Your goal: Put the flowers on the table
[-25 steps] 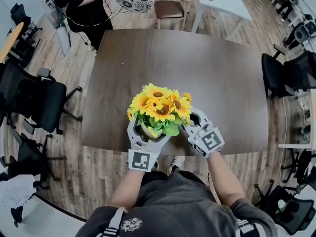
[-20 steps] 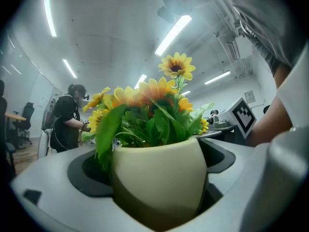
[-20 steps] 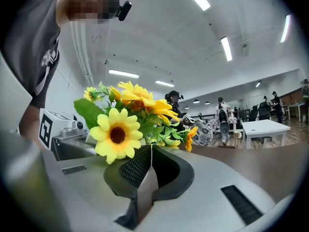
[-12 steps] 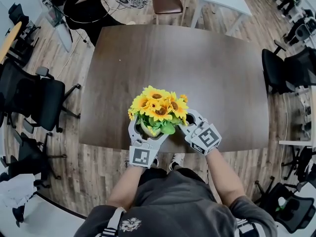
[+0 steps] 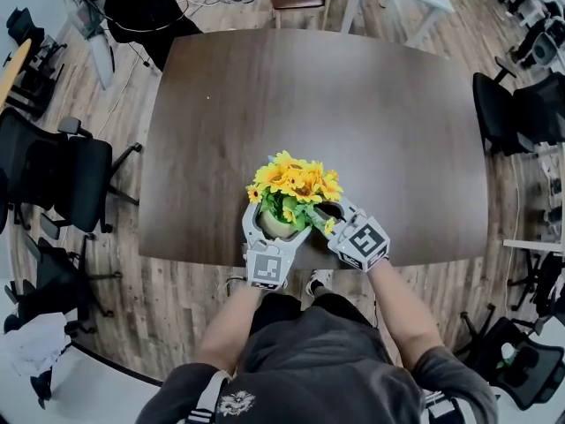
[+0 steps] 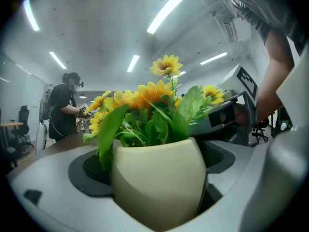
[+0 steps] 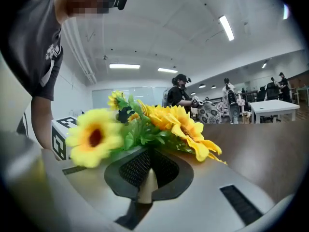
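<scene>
Flowers point(image 5: 294, 182) sit between left tongs point(image 5: 274, 225) and right tongs point(image 5: 329, 212), over table point(image 5: 353, 104).

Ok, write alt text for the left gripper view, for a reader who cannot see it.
A cream pot of yellow sunflowers and green leaves sits clamped between the jaws of the left gripper, filling the foreground. The right gripper shows at the right, and a person in black stands far left under ceiling strip lights.
</scene>
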{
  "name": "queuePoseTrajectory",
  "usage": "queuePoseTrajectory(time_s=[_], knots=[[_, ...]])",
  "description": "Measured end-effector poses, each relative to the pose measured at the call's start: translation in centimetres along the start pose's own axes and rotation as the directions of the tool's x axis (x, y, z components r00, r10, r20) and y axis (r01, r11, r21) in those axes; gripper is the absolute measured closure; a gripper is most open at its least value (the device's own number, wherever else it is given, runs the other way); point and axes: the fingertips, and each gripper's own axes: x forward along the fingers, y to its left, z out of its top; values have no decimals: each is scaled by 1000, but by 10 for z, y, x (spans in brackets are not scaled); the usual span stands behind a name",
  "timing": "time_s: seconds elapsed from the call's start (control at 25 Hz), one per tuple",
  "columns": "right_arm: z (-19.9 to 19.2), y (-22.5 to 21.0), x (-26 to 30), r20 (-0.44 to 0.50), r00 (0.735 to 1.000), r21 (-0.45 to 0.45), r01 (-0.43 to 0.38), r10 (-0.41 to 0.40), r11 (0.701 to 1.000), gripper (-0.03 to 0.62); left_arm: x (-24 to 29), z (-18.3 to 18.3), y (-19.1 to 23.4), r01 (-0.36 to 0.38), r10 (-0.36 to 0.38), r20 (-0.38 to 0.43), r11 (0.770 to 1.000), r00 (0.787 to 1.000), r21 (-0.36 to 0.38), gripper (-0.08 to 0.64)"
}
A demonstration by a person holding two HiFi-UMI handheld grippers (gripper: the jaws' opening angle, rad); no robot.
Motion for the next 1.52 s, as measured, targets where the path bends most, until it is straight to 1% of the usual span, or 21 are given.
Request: queuePoseTrajectory(time_s=[0.04, 0.12, 0.24, 0.36, 0.48, 0.6, 0.76, 0.92, 1.16, 1.24, 1.32, 1.44, 1.52], knots=[[-10, -1, 2, -32, 999, -5, -4, 4, 1000, 569, 3, -10, -4, 5, -5, -10, 1000, 1000, 18, -6], [-26, -1, 3, -79, 997, -22, -15, 13, 1000, 569, 6, -24, -9, 7, -6, -32, 1000, 999, 29, -6], [-31, 5, 4, -86, 996, -39, -42, 38, 998, 569, 6, -42, -13, 11, -9, -61, 999, 998, 35, -6], [-34, 16, 8, -93, 994, -28, -58, 55, 998, 568, 4, -70, -15, 5, -2, -142, 1000, 990, 19, -2], [-42, 13, 9, -102, 994, -23, -44, 42, 999, 568, 9, -76, -14, 11, -9, -193, 1000, 981, 13, 0], [-43, 8, 8, -114, 993, -20, -25, 22, 999, 568, 16, -80, -15, 35, -33, -229, 999, 973, 4, 11], [-42, 1, 2, -105, 994, -17, 14, -16, 1000, 566, 14, -85, -16, 57, -56, -250, 998, 967, -4, 11], [-44, -6, -9, -101, 994, -8, 47, -47, 999, 566, -2, -92, -16, 41, -45, -270, 999, 962, -19, 11], [-44, -6, -37, -77, 991, -7, 108, -108, 994, 566, -27, -84, -22, 15, -24, -264, 999, 964, -36, 11], [-42, 0, -43, -65, 989, -24, 134, -135, 991, 566, -32, -73, -23, 12, -20, -254, 999, 967, -36, 13], [-39, 7, -51, -46, 985, -21, 165, -166, 986, 566, -38, -57, -22, 1, -8, -234, 1000, 972, -31, 21], [-27, 15, -64, 0, 981, -5, 195, -195, 981, 566, -51, -43, -17, -45, 33, -218, 998, 975, -50, 42], [-14, 20, -72, 34, 979, -7, 200, -200, 980, 566, -63, -30, -13, -75, 62, -197, 995, 978, -58, 85]])
